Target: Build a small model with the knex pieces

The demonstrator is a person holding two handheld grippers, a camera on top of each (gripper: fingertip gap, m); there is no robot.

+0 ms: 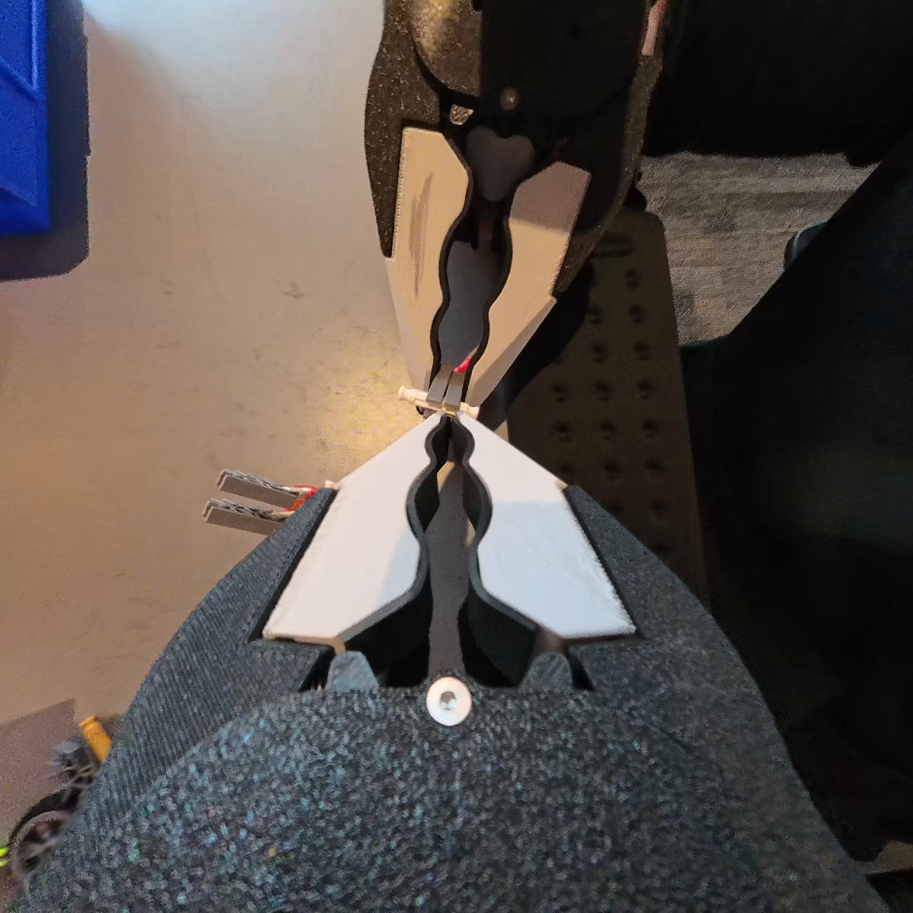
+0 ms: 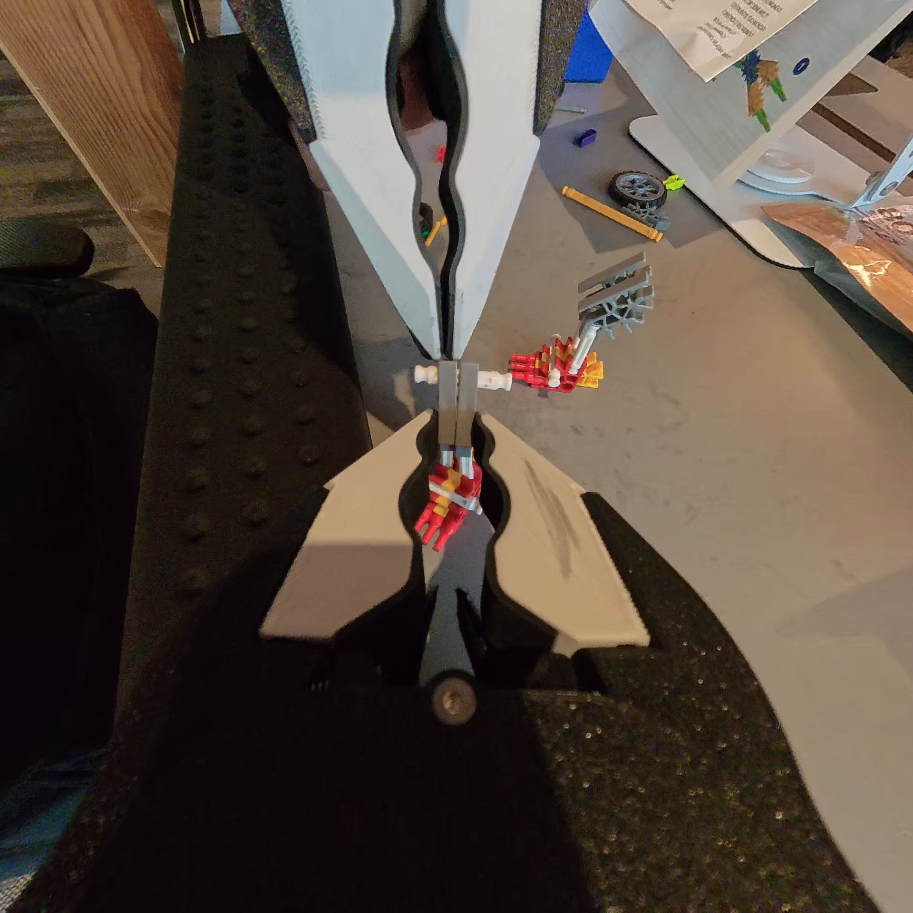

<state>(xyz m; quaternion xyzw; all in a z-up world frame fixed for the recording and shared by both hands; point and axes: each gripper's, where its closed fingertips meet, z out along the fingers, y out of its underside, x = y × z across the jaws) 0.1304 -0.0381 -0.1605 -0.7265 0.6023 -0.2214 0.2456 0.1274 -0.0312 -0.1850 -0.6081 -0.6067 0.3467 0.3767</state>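
Observation:
My right gripper (image 2: 453,420) is shut on a small toy assembly: two grey bars (image 2: 458,395) stick out past its tips, and a red and yellow cluster (image 2: 452,494) sits between the jaws. A white rod (image 2: 494,379) crosses through the bars' far ends. My left gripper (image 1: 447,420) faces the right gripper (image 1: 452,378) tip to tip. It is shut, and its tips touch the bars' ends at the white rod (image 1: 410,395). I cannot tell if it pinches anything. It also shows in the right wrist view (image 2: 447,353), coming from the top.
On the grey table lie a second red, yellow and grey assembly (image 2: 558,370), a wheel (image 2: 637,190), a tan rod (image 2: 610,212) and a purple piece (image 2: 585,137). An instruction booklet on a stand (image 2: 716,123) is at the right, and a black studded mat (image 2: 237,296) and a wooden box (image 2: 99,99) at the left.

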